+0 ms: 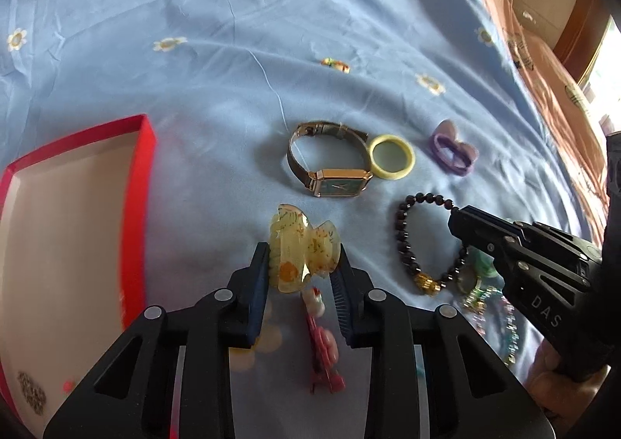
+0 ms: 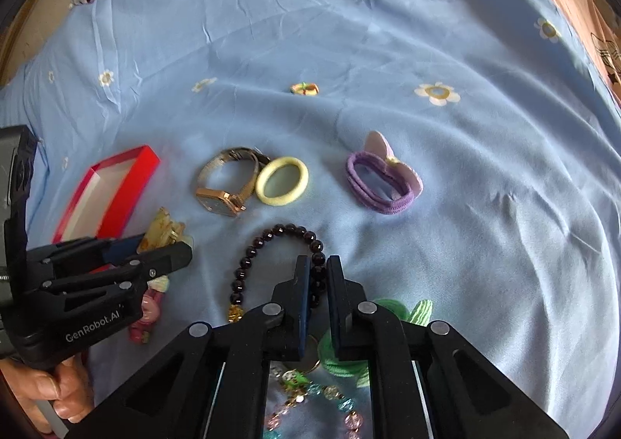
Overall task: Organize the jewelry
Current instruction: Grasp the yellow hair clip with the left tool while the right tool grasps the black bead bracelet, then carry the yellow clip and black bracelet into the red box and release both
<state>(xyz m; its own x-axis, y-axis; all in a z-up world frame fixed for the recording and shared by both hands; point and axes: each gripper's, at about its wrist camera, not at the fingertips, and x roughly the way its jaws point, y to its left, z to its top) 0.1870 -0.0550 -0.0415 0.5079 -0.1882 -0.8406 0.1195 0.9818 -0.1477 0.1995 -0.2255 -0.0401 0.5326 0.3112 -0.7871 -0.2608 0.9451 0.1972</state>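
My left gripper (image 1: 304, 264) is shut on a translucent yellow hair claw (image 1: 304, 247), held just above the blue sheet; it also shows in the right wrist view (image 2: 163, 233). My right gripper (image 2: 318, 272) is shut on a dark beaded bracelet (image 2: 271, 245), which also shows in the left wrist view (image 1: 407, 237). A red box (image 1: 77, 225) with a white inside lies to the left. A gold watch (image 1: 330, 163), a yellow ring band (image 1: 391, 156) and a purple hair tie (image 1: 452, 151) lie beyond.
A pink flower clip (image 1: 324, 346) lies under the left gripper. A green hair tie (image 2: 349, 353) and a pastel bead bracelet (image 2: 310, 400) lie under the right gripper. A small colourful tie (image 2: 304, 89) lies farther back. An orange blanket (image 1: 562, 89) borders the right.
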